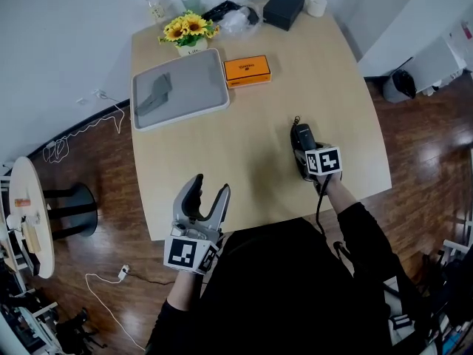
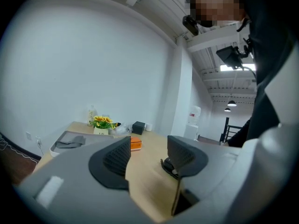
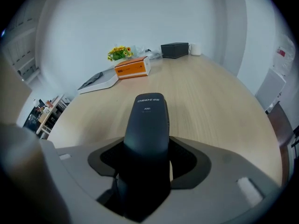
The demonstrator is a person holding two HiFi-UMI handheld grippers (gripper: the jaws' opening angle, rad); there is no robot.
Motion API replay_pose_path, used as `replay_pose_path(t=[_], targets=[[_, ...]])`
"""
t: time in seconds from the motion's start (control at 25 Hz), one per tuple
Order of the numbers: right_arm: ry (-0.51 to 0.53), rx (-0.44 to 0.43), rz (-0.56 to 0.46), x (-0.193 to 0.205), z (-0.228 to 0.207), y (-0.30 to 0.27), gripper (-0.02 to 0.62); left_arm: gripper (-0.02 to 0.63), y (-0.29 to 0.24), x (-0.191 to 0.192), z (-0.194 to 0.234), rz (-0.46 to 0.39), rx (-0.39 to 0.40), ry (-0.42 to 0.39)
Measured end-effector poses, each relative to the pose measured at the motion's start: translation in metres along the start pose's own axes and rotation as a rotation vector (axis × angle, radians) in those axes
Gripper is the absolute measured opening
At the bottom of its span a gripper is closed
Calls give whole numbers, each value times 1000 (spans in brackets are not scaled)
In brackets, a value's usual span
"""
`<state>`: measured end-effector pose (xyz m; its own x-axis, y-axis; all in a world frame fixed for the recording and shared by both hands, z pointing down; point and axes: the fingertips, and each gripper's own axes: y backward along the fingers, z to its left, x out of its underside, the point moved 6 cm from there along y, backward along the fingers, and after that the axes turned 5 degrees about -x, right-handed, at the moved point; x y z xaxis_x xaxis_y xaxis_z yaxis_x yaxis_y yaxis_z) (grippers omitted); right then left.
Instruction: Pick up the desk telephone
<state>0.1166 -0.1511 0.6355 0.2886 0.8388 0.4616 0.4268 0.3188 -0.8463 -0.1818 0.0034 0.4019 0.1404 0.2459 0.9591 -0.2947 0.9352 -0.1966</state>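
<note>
Right gripper's (image 3: 147, 158) jaws on telephone handset (image 3: 145, 122); orange box (image 1: 247, 70), tray (image 1: 198, 80) well beyond.

The near half of the pale wooden table (image 1: 251, 168) lies bare between the left claw (image 1: 211, 184) and the black telephone handset (image 1: 301, 134) gripped in the right claw (image 3: 148, 160). Obstacles crowd the far side: a grey tray (image 1: 188, 95), an orange box (image 1: 247, 70), a pot of sunflowers (image 1: 190, 30) and a black box (image 1: 284, 7).
</note>
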Motion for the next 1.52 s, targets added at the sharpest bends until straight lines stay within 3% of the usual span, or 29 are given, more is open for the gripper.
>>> replay_pose_path(t=[0.12, 0.32, 0.6, 0.84, 1.12, 1.52], targets=[[-26, -47, -22, 1, 0, 10, 276, 227, 5, 3, -1, 45, -12, -3], [-5, -104, -124, -15, 14, 48, 276, 221, 9, 3, -2, 22, -24, -9], [110, -176, -293, -60, 52, 146, 276, 219, 4, -3, -16, -23, 4, -15], [239, -184, -402, -95, 81, 222, 276, 219, 0, -7, -32, -50, 41, -12], [311, -186, -429, -98, 99, 268, 276, 219, 7, -6, -37, -61, 36, -8], [326, -204, -453, -93, 106, 282, 276, 219, 16, 1, -32, -45, 7, -10]])
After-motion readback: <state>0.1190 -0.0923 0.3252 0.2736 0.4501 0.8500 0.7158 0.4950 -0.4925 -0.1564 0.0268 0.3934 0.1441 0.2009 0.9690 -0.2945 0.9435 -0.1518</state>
